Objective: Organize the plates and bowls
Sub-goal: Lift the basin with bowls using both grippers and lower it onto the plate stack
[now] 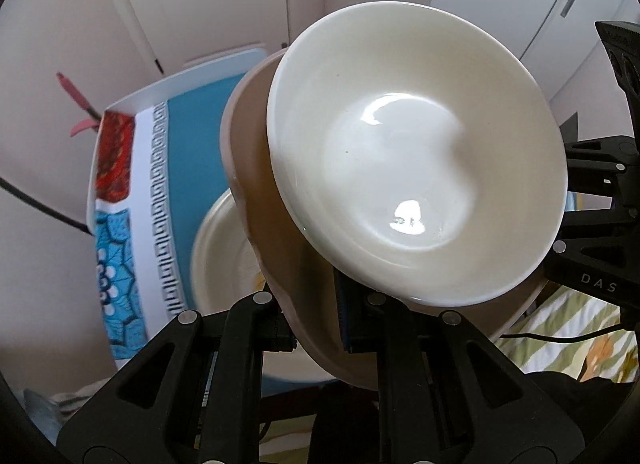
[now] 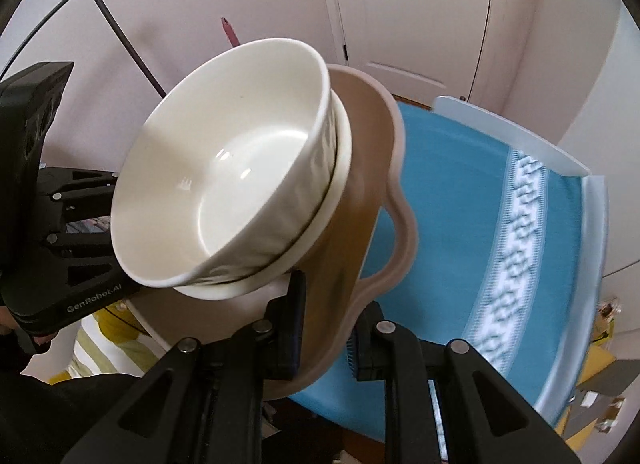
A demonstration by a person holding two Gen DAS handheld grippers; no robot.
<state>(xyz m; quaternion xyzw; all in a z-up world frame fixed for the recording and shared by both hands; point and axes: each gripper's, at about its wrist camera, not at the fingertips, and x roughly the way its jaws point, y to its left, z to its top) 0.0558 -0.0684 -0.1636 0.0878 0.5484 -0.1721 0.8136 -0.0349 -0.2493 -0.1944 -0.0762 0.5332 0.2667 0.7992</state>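
Together, both grippers clamp a beige tray carrying white bowls above a blue-clothed table.

Nearest, the left gripper (image 1: pixel 318 328) pinches the tray (image 1: pixel 256 184) rim at one end, and the right gripper (image 2: pixel 324 328) pinches the opposite end beside a handle cut-out. On the tray, a bowl (image 2: pixel 224 168) sits stacked in a second bowl (image 2: pixel 340 168); the lower one is mostly hidden. Below the tray, a cream plate (image 1: pixel 224 252) on the table (image 1: pixel 196 144) is half covered by it. Beyond the tray stand a white door (image 2: pixel 404 12) and cupboards, blurred.
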